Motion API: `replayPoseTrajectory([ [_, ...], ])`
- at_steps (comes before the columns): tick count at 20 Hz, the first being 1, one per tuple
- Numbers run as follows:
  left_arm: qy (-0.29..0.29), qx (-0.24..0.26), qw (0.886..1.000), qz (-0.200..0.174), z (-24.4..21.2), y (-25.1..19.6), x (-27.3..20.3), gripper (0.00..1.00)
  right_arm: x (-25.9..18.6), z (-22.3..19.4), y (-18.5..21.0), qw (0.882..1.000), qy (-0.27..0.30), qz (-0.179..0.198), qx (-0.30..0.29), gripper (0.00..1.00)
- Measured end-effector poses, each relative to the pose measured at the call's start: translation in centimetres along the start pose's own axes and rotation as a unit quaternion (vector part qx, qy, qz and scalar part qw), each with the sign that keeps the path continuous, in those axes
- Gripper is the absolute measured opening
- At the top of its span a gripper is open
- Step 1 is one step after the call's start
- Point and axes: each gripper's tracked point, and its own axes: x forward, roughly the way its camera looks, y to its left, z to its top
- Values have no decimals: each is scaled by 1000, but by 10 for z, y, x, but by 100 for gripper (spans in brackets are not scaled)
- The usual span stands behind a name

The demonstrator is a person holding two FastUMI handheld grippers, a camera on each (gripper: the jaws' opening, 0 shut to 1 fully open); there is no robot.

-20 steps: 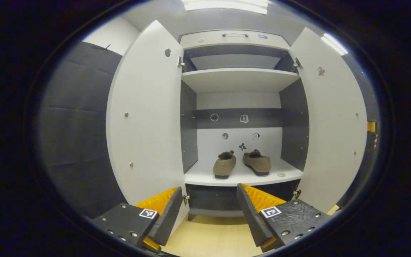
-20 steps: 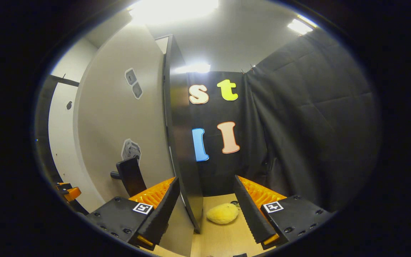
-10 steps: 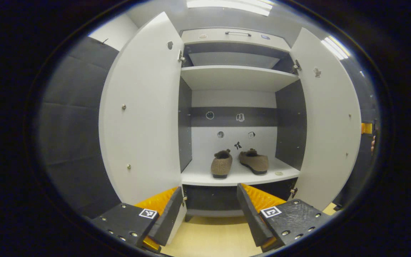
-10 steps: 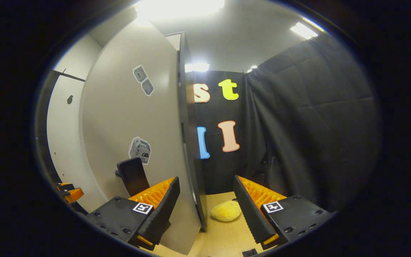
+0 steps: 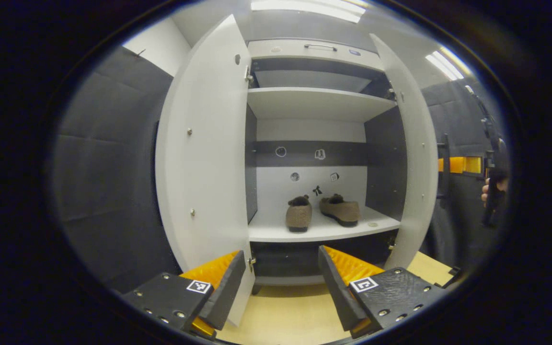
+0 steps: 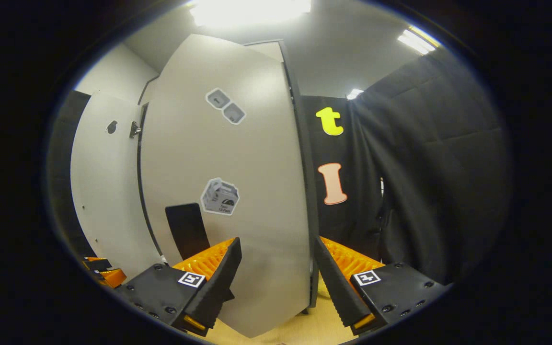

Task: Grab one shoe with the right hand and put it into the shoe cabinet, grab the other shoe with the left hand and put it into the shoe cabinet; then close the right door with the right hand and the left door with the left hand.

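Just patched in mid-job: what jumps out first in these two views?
Two brown shoes sit side by side on the cabinet's lower shelf, straight ahead in the left gripper view. The right door looms close in the right gripper view, partly swung, its edge between the open right gripper fingers.

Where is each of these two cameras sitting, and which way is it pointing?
Left gripper view: rides on the left tongs, facing straight into the open cabinet, where two shoes sit on a shelf; its own open fingers show at the bottom.
Right gripper view: rides on the right tongs, close to the outside of the right door; its open fingers show at the bottom.
Shared: the right door, the left door, and the right tongs with a hand at the left view's right edge.
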Motion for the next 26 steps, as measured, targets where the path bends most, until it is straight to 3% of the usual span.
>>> replayPoseTrajectory([
  [2, 0, -6, 1000, 4, -5, 9, -10, 88, 11, -6, 16, 1000, 15, 4, -13, 97],
  [3, 3, -14, 1000, 8, -9, 14, -16, 96, 14, -7, 23, 1000, 18, 11, -13, 96],
  [4, 6, -23, 1000, 12, -13, 19, -21, 96, 14, -6, 27, 1000, 16, 9, -13, 97],
  [5, 8, -34, 999, 21, -19, 28, -27, 88, 16, -5, 25, 1000, 12, 2, -17, 97],
  [7, 13, -52, 997, 46, -29, 52, -39, 89, 13, -5, 26, 1000, 13, -1, -18, 92],
  [8, 14, -57, 997, 58, -33, 64, -42, 96, 13, -8, 26, 1000, 15, -3, -16, 92],
  [10, 18, -55, 995, 83, -35, 90, -49, 89, 13, -12, 24, 1000, 22, -8, -11, 92],
  [14, 6, -56, 989, 140, -21, 153, -60, 85, 9, -19, 23, 999, 31, -16, -5, 95],
  [16, -11, -49, 986, 156, -2, 182, -62, 89, 7, -22, 25, 999, 30, -16, -6, 95],
  [21, -49, -50, 987, 143, 43, 225, -49, 88, -5, -47, 26, 999, 40, -10, -19, 95],
  [22, -62, -48, 987, 141, 54, 231, -44, 96, -8, -55, 26, 999, 46, -8, -20, 96],
  [23, -71, -42, 987, 138, 64, 237, -40, 96, -11, -65, 26, 998, 56, -6, -18, 96],
  [26, -82, -20, 991, 104, 83, 240, -15, 96, -20, -92, 24, 997, 73, -16, -11, 95],
])
